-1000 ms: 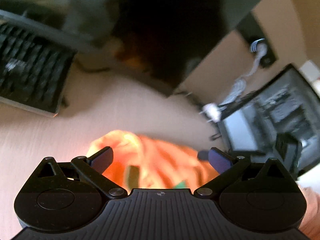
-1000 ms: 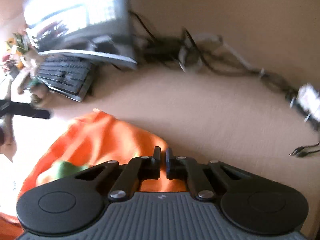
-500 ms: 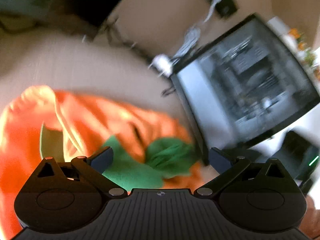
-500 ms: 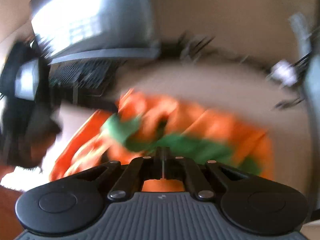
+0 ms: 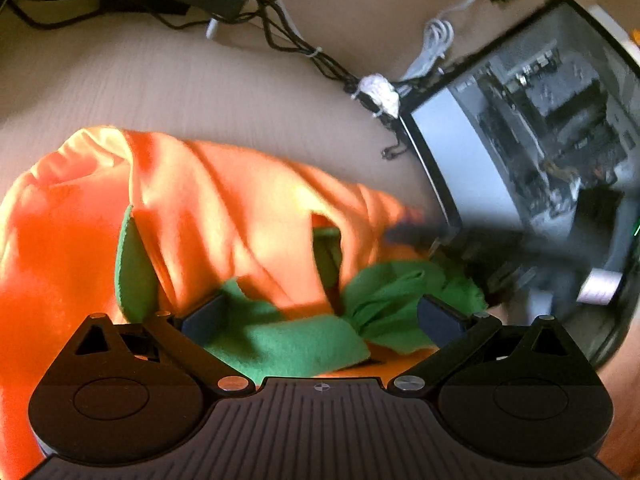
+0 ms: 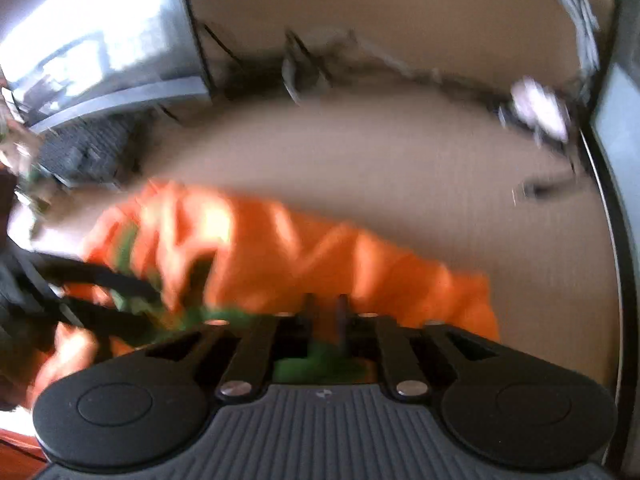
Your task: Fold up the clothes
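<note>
The orange garment (image 5: 224, 200) with green trim (image 5: 288, 344) lies crumpled on the beige desk (image 5: 200, 84), its long axis running left to right across both views. The left claw (image 5: 320, 316) hangs spread wide above the green part, gripping nothing. The right claw (image 6: 324, 312) is nearly closed with green fabric between its fingers. A computer case (image 5: 540, 160) stands just beside the garment's right end; cables (image 5: 304, 48) trail behind.

Beige desk (image 5: 200, 84) w/ tangled cables (image 5: 304, 46), glass-sided PC case (image 5: 532, 120), keyboard (image 6: 86, 152), monitor (image 6: 100, 36).
</note>
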Tool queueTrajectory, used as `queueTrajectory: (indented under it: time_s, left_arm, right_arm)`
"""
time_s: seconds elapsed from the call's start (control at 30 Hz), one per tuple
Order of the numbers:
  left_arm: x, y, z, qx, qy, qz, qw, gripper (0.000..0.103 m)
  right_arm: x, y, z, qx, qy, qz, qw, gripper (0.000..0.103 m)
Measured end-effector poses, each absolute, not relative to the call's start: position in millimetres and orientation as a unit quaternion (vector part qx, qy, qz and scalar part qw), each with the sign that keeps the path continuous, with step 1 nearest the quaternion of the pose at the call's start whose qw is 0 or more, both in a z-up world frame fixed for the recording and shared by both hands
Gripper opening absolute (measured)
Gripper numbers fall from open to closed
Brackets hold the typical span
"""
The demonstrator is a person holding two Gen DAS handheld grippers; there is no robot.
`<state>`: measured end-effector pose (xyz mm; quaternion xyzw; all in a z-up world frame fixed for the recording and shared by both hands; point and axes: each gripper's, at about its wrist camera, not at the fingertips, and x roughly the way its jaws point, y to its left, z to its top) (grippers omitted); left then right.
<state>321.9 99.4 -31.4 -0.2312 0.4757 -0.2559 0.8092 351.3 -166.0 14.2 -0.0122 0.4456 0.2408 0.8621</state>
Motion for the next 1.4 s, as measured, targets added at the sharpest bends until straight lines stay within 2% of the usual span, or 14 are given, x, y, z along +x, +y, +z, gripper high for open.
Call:
queueTrajectory:
  time_s: [0.07, 0.4, 0.43, 0.47, 0.5, 0.57, 0.63, 0.7, 0.87, 1.0, 1.13, 1.27, 1.33, 1.4]
  left_arm:
    - [319, 97, -31, -0.217, 0.473, -0.259, 0.814, 0.103]
    - [313, 98, -31, -0.208, 0.463, -0.260, 0.821, 0.103]
    - [313, 99, -31, -0.213, 0.461, -0.260, 0.821, 0.103]
    - [312, 100, -32, -0.217, 0.460, -0.259, 0.821, 0.103]
    - [312, 101, -32, -0.222, 0.458, -0.259, 0.821, 0.103]
    - [312, 105, -33, -0.235, 0.455, -0.259, 0.819, 0.103]
    - [313, 112, -29, -0.251, 0.458, -0.254, 0.814, 0.103]
    - [309, 126, -13, -0.269, 0.450, -0.250, 0.814, 0.103]
    - [267, 179, 62, -0.264, 0.342, -0.269, 0.861, 0.103]
    - [255, 192, 98, -0.244, 0.284, -0.281, 0.883, 0.103]
    - [265, 162, 61, -0.231, 0.363, -0.308, 0.848, 0.103]
    - [254, 142, 6, -0.193, 0.471, -0.305, 0.805, 0.103]
    - [242, 142, -4, -0.177, 0.487, -0.317, 0.794, 0.103]
    - [231, 142, -9, -0.163, 0.498, -0.332, 0.784, 0.103]
  right_arm:
    - [364, -156, 26, -0.038, 0.425, 0.267, 0.864, 0.067]
    - [445, -116, -17, -0.087, 0.500, 0.349, 0.788, 0.066]
    - [448, -114, -21, -0.084, 0.508, 0.349, 0.783, 0.064]
    - [444, -110, -20, -0.083, 0.505, 0.355, 0.783, 0.052]
    - [440, -106, -20, -0.083, 0.502, 0.361, 0.782, 0.030]
    - [425, -103, -9, -0.082, 0.488, 0.369, 0.787, 0.012]
    - [405, -102, 11, -0.081, 0.469, 0.374, 0.796, 0.007]
    - [385, -101, 30, -0.080, 0.449, 0.380, 0.805, 0.006]
    - [312, -100, 80, -0.069, 0.403, 0.415, 0.812, 0.006]
    - [264, -83, 46, -0.069, 0.456, 0.424, 0.779, 0.006]
    - [234, -64, 11, -0.088, 0.489, 0.412, 0.764, 0.006]
    - [214, -70, 30, -0.088, 0.477, 0.411, 0.772, 0.008]
    - [206, -87, 56, -0.075, 0.454, 0.400, 0.793, 0.014]
    - [202, -105, 72, -0.046, 0.435, 0.361, 0.824, 0.027]
